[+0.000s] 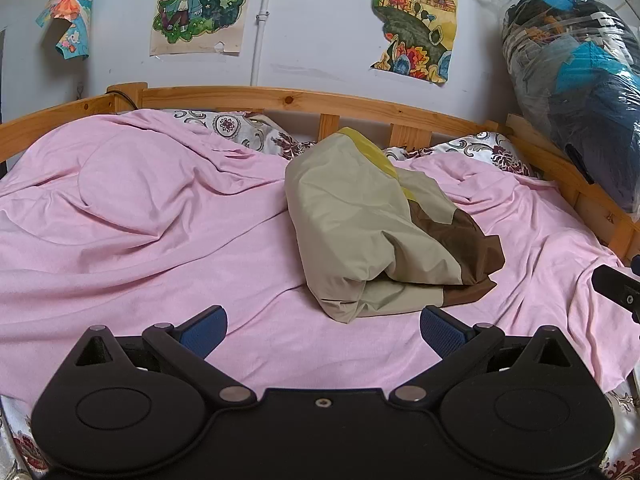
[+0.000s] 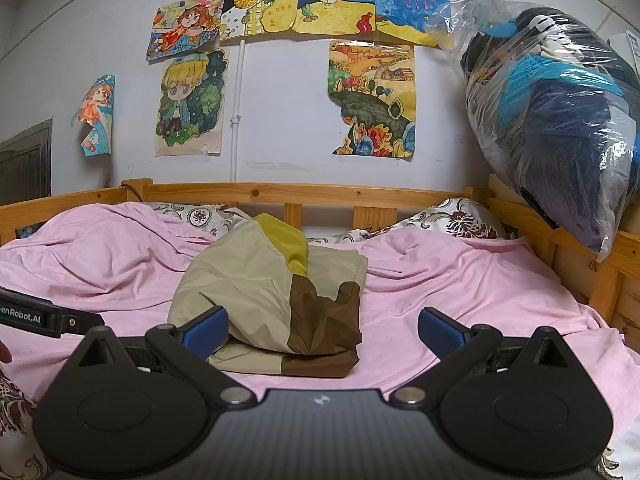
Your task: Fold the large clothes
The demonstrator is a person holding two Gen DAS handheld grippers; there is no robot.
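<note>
A folded garment [image 1: 372, 232] in beige, brown and yellow lies bundled on the pink sheet [image 1: 140, 220] in the middle of the bed. It also shows in the right wrist view [image 2: 272, 296]. My left gripper [image 1: 323, 330] is open and empty, just in front of the garment's near edge. My right gripper [image 2: 322, 330] is open and empty, with the garment's near edge between its blue fingertips [image 2: 204, 330]. The right gripper's body shows at the right edge of the left wrist view [image 1: 618, 290]. The left gripper's body shows at the left edge of the right wrist view [image 2: 32, 316].
A wooden bed rail [image 1: 280, 98] runs along the back and right side. Patterned pillows [image 1: 236, 128] lie by the rail. A clear plastic bag of dark clothes [image 2: 560, 120] rests on the right rail. Drawings [image 2: 368, 100] hang on the wall.
</note>
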